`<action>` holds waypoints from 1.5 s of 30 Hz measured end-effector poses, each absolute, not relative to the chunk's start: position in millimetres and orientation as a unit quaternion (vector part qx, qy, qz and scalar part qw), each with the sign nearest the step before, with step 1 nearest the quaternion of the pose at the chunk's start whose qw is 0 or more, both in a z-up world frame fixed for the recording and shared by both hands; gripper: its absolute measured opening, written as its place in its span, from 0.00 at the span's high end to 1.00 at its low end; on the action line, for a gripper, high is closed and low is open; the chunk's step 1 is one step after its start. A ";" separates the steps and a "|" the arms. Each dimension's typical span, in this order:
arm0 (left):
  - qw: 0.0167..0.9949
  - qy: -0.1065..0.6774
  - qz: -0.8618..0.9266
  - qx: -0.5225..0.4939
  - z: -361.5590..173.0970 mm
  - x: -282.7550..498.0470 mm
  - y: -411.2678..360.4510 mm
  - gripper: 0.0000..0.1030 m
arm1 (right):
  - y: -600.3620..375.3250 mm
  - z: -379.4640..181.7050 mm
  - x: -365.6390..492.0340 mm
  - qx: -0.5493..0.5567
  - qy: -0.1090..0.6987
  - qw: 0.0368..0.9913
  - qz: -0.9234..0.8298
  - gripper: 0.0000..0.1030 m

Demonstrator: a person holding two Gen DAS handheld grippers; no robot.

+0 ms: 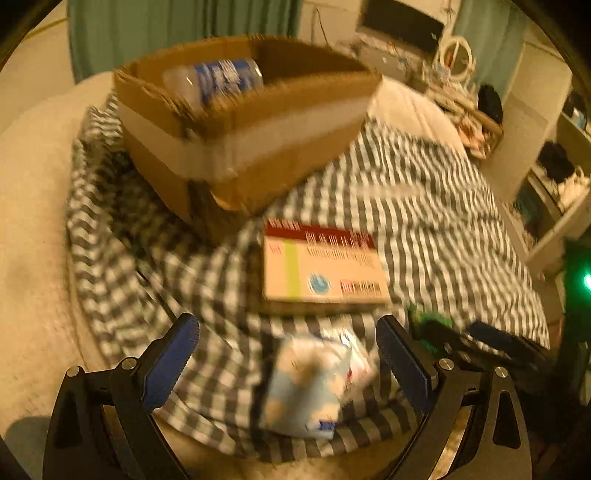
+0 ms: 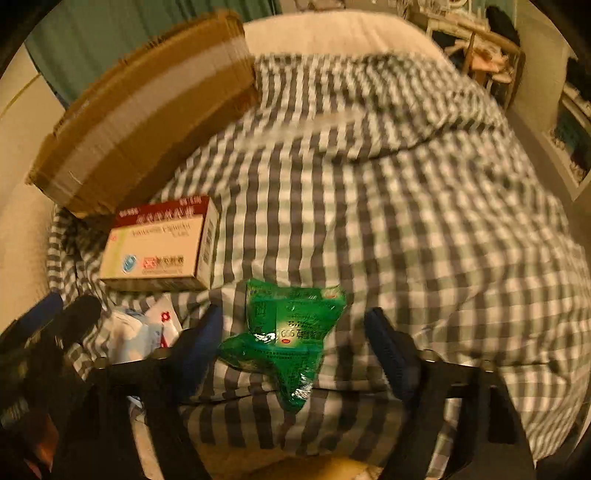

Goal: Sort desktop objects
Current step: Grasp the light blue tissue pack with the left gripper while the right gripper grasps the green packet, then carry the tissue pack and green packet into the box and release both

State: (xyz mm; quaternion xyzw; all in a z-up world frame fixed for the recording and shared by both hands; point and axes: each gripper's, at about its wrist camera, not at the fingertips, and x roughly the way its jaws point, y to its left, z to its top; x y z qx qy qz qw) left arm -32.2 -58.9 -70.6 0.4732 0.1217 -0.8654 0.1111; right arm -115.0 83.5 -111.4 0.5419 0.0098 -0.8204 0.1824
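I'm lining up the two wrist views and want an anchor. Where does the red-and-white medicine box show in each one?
Left wrist view: the medicine box lies just right of centre on the checked cloth, beyond the open left claw.
Right wrist view: the medicine box sits at the left, beyond and left of the open right claw.
Shared landmark: the cardboard box, directly behind it in both.

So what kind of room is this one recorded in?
Most likely a bedroom at home: a bed with a checked duvet, green curtains behind it, and cluttered open shelves along the side wall.
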 end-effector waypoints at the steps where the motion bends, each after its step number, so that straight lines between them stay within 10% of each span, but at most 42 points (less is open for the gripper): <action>1: 0.106 0.114 -0.863 0.481 -74.3 -33.0 -55.5 0.04 | 81.7 -116.8 -116.3 0.552 0.009 0.188 -0.813 0.54; 9: 0.103 0.088 -0.846 0.515 -91.7 -36.2 -46.8 0.06 | 85.4 -106.1 -113.5 0.528 0.013 0.175 -0.831 0.67; 12: 0.087 0.098 -0.830 0.542 -103.6 -40.7 -47.5 0.43 | 91.3 -97.9 -113.4 0.521 0.005 0.171 -0.836 0.67; 20: 0.070 0.090 -0.832 0.543 -103.3 -40.8 -42.7 0.60 | 97.4 -83.2 -111.4 0.510 -0.028 0.184 -0.840 0.67; 45: 0.046 0.121 -0.899 0.418 -38.9 -34.4 -56.5 0.63 | 95.7 -33.8 -88.6 0.435 -0.040 0.203 -0.876 0.67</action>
